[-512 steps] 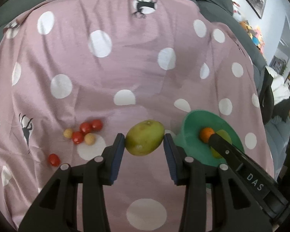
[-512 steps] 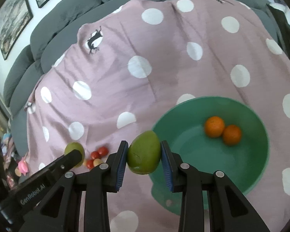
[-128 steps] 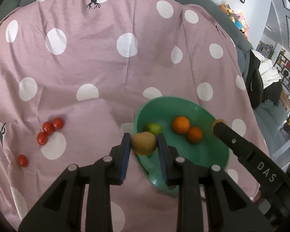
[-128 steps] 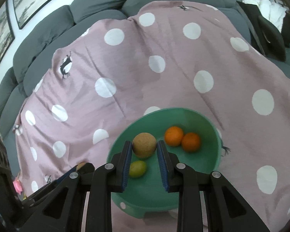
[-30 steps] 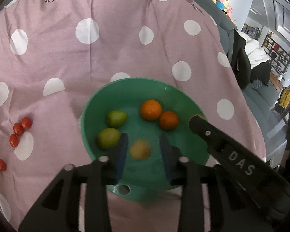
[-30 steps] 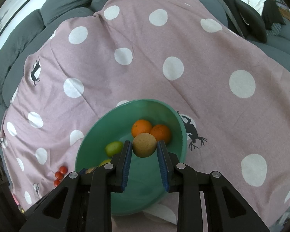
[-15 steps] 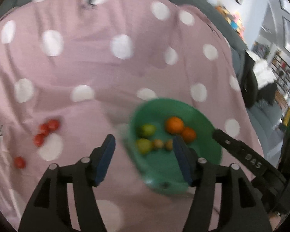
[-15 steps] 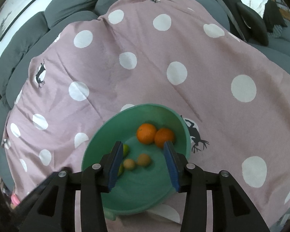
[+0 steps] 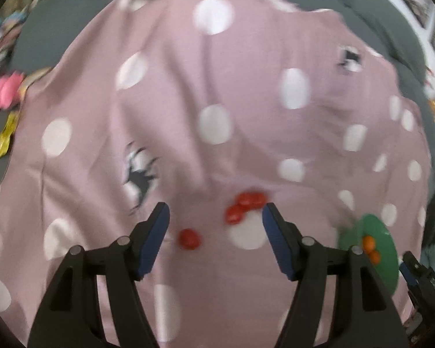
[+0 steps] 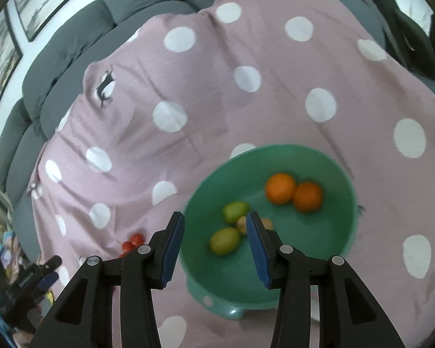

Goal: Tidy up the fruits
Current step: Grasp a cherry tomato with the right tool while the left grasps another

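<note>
My left gripper [image 9: 214, 217] hangs over the pink dotted cloth, its jaws opening with nothing gripped. One cherry tomato [image 9: 189, 238] lies between its fingers on the cloth, and a cluster of red tomatoes [image 9: 245, 204] sits just inside the right finger. The picture is blurred. My right gripper [image 10: 214, 223] is open and empty above the near left side of the green bowl [image 10: 343, 174]. In the bowl lie two oranges [image 10: 279, 188], two green fruits [image 10: 224, 240] and two small brown fruits [image 10: 242, 224]. The left wrist view shows the bowl [image 9: 382, 269] at far right.
The cloth [image 10: 206, 92] covers a grey sofa [image 10: 72, 46]. Toys and wrappers [image 9: 5, 95] lie past its left edge. The tomatoes [image 10: 132, 240] and the left gripper [image 10: 47, 269] appear at the lower left of the right wrist view. Dark clothing [image 10: 406, 43] lies at the far right.
The left gripper swung left from above the bowl to over the tomatoes, rolling and spreading its jaws. The right gripper let its brown fruit drop into the bowl and drew back a little.
</note>
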`<state>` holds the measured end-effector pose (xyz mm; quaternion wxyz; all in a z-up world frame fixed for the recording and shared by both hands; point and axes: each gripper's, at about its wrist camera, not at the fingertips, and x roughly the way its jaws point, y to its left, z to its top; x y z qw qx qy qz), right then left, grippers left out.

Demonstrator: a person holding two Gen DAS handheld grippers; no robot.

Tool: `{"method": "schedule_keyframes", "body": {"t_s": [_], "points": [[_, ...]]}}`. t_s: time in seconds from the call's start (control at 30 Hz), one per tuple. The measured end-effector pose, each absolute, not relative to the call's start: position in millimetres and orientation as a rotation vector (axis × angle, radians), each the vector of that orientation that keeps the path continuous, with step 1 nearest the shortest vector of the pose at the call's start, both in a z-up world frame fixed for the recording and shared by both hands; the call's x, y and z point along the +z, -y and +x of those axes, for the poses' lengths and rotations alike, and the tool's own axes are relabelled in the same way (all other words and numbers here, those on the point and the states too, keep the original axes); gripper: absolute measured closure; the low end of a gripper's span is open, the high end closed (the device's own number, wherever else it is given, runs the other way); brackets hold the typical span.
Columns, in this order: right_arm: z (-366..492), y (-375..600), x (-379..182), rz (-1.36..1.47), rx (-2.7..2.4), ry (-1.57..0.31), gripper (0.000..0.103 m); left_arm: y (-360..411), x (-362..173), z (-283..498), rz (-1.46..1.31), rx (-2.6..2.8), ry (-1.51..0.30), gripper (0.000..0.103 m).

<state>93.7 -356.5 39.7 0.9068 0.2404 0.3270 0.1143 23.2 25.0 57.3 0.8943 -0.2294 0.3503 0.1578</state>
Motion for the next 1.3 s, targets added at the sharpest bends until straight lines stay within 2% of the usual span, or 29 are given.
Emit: {"method": "schedule_keyframes", "body": {"t_s": [0.2,0.37,0.57,0.93,1.3], "points": [[92.5,321.2,42.6,0.426,0.31,-0.693,0.058,-38.5,33.7,27.2,-0.526,0.341,-0.771,0.039],[91.5,300.9,40.7,0.375,0.343,-0.708,0.058,-30.3,17.8,42.3,-0.49,0.318,-0.831,0.052],[96.5,283.5,38.0,0.374,0.404,-0.734,0.058,-25.7,-1.6,54.2,-0.478,0.334,-0.903,0.061],[162.0,171.2,36.3,0.264,0.649,-0.882,0.058,-31.6,-25.6,70.9,-0.512,0.375,-0.953,0.066],[206.8,94.2,-29.3,0.189,0.655,-1.052,0.058,-31.9,-28.8,77.5,-0.55,0.357,-0.947,0.07]]}}
